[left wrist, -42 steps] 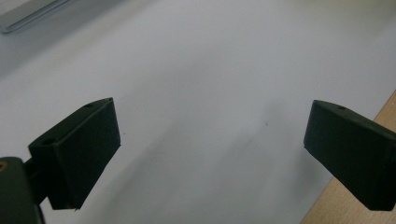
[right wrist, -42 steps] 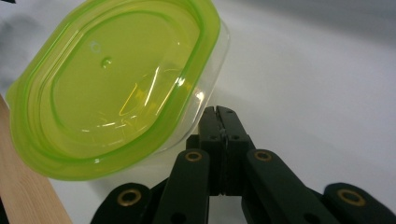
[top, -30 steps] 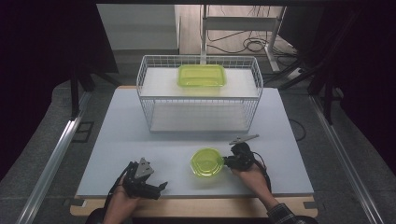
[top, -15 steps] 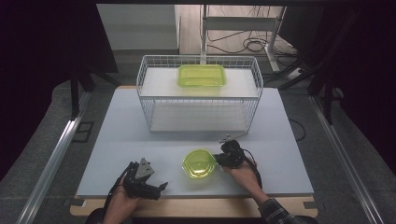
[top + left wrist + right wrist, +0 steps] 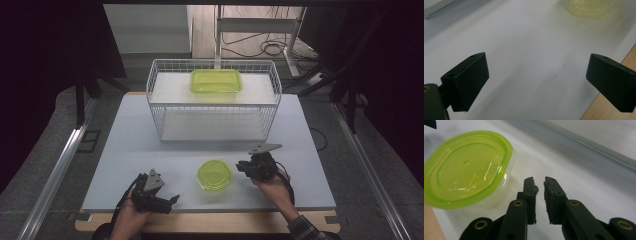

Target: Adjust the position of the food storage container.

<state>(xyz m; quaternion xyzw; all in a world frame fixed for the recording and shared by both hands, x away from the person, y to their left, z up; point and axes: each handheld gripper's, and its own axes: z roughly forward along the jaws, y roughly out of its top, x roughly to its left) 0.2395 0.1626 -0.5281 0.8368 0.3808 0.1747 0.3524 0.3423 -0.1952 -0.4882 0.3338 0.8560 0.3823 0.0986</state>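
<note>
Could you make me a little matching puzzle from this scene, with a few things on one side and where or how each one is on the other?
Things:
1. round green-lidded tub
2. rectangular green container
3. left tongs
4. right tongs

Places or states:
A. up on the top shelf of the white wire rack
B. jaws spread wide over bare white table, nothing between them
C. on the table's near part, between the two hands
D. jaws only a narrow gap apart, empty, just beside the tub

Pairs: 1-C, 2-A, 3-B, 4-D
</note>
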